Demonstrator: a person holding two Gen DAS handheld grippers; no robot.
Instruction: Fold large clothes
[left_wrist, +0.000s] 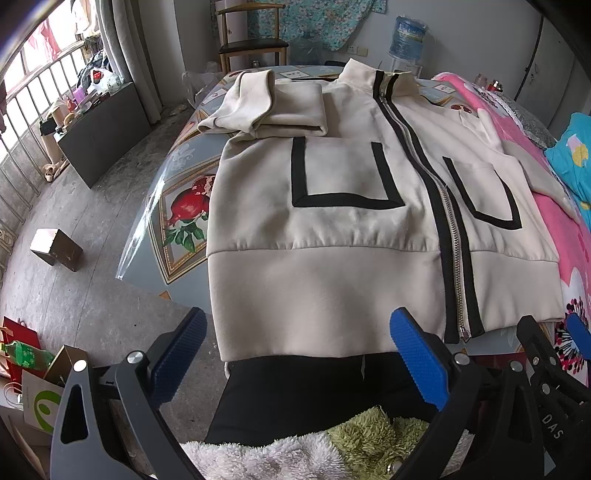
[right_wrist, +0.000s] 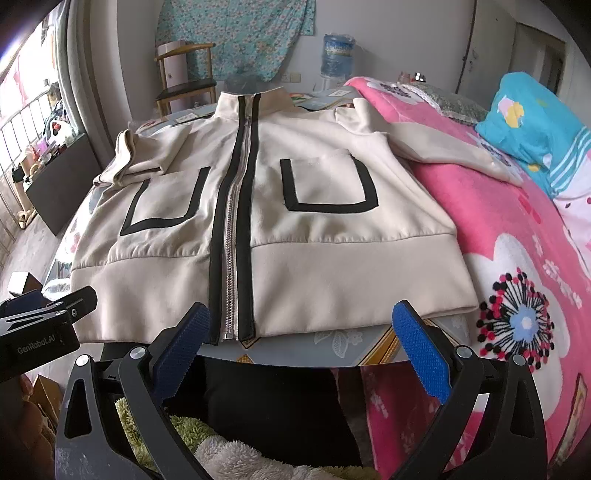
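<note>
The left gripper (left_wrist: 297, 363) hung off the near edge of the table (left_wrist: 173, 206), tilted steeply downward, its jaws spread as wide as they go with nothing between them; its blue pads (left_wrist: 419, 363) stood clear of the cloth. Just to its right, the right gripper (right_wrist: 301, 352) was held in much the same pose, a little less steeply pitched, jaws likewise wide apart and empty, short of the jacket's hem. The cream jacket (left_wrist: 332, 229) lay front-up across the table, hem along the near edge and its stand-up collar (right_wrist: 251, 101) toward the far edge. A silver zipper (right_wrist: 232, 206) edged in black ran closed from hem to collar, and a pocket outlined in black (right_wrist: 328, 184) sat on each side of it. The left sleeve (left_wrist: 266, 107) was folded in over the chest near the far left corner; the right sleeve (right_wrist: 443, 147) stretched out past the right edge onto a pink flowered blanket (right_wrist: 517, 258).
</note>
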